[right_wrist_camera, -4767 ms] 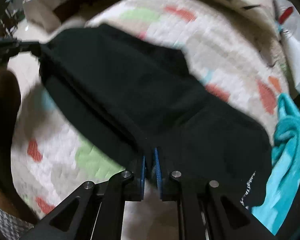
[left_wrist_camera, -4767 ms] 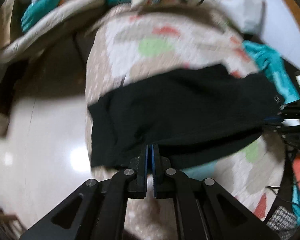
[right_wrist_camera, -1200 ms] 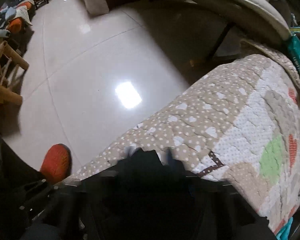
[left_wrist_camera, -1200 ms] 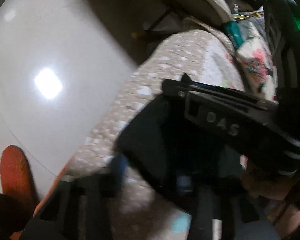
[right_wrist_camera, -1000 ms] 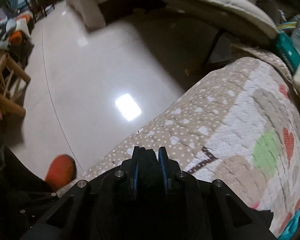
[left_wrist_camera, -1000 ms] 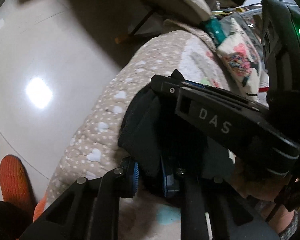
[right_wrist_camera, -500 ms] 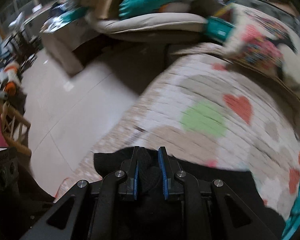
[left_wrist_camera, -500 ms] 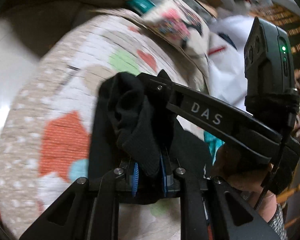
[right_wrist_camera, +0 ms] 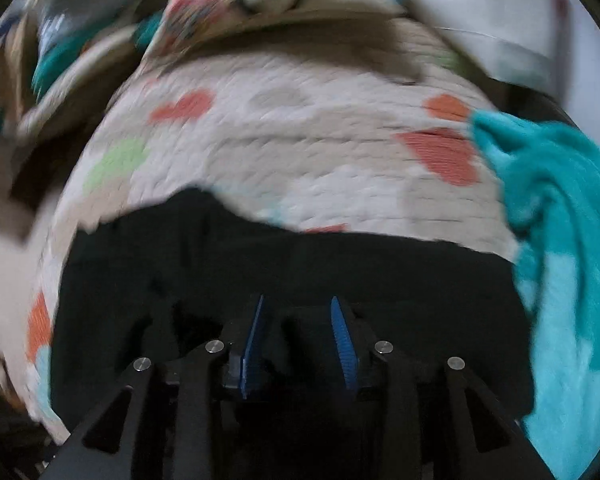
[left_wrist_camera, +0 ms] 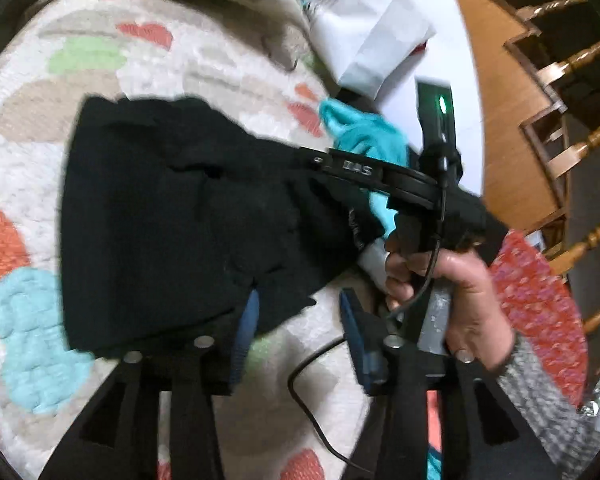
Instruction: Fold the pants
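Note:
The black pants (left_wrist_camera: 172, 216) lie folded over on the heart-patterned quilt (left_wrist_camera: 188, 68). My left gripper (left_wrist_camera: 296, 300) is open, its jaws apart at the pants' near right edge, holding nothing. In the left wrist view the right gripper's black body (left_wrist_camera: 380, 176) lies across the pants' right end, held by a hand (left_wrist_camera: 452, 280). In the right wrist view the pants (right_wrist_camera: 340, 272) fill the lower half, and my right gripper (right_wrist_camera: 298, 304) is open just above the cloth.
A teal garment (right_wrist_camera: 552, 216) lies right of the pants; it also shows in the left wrist view (left_wrist_camera: 364, 136). White cloth (left_wrist_camera: 364, 28) and a patterned pillow (right_wrist_camera: 236, 4) lie at the quilt's far end. A black cable (left_wrist_camera: 316, 412) trails near me. A wooden stair rail (left_wrist_camera: 568, 60) stands at right.
Both grippers carried the pants' end across onto the rest of the pants, then opened and let go. The cloth now lies flat on the quilt.

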### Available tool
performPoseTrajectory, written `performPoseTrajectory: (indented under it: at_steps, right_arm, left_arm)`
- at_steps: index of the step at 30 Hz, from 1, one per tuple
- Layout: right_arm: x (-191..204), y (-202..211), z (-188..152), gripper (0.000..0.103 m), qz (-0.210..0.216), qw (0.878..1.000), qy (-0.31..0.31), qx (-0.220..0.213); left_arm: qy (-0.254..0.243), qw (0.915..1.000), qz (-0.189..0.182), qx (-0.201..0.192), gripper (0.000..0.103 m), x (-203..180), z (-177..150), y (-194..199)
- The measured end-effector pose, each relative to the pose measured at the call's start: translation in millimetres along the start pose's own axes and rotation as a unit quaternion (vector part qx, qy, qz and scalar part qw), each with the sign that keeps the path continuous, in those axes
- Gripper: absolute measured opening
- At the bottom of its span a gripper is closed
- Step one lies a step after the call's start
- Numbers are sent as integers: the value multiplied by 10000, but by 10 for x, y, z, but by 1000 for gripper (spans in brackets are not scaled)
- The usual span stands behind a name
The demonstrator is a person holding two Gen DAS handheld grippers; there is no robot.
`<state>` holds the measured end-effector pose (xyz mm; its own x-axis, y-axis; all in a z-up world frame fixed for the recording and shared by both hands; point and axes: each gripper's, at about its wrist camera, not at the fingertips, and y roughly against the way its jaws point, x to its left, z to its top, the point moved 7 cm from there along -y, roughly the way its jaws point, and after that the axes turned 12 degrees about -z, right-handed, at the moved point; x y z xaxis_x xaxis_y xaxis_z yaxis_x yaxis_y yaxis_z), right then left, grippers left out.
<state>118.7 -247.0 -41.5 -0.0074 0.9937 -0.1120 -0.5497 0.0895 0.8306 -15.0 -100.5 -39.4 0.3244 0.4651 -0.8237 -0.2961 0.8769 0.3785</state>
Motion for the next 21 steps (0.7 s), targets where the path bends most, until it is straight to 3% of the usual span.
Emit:
performPoseTrajectory:
  at_steps: [3,6,9,11,12,15,18,19,21]
  right_arm:
    - [37,260,104,39,417,9985,-206,-305]
    - [368,438,74,39,1050,9938,57,-361]
    - [782,513,-97,39,1927,9806,355,-91]
    - [925,415,-235,39,2215,9739,455,216]
    - [953,307,-310,39,2140,9745,521,424]
    - [702,-52,-416,39,1010,9911,398,776]
    - [270,-73,-363,39,-240,9979,-73,602]
    - [202,-8,-322,42,-454,9978,-115,473]
    - [296,169,-205,42,-100,9997,-31,198]
  left_arm:
    - [164,9966,575,-569,49,191,136,337]
    - [675,9868,1144,-929,49,566,241,555]
    - [1324,9785,1103,-1132,49,873,244,611]
    - [1489,9755,1145,-1147,49,968,239,559]
    - [1491,9751,1185,-1135,49,991,253,539]
    - [1367,9769,1282,-1030,49,978,237,450]
    - [1215,9784,1414,-896,49,980,222,322]
    - [1207,9785,1438,-851,49,998,208,284]
    - [1239,9790,1426,-765,49,1038,165,206]
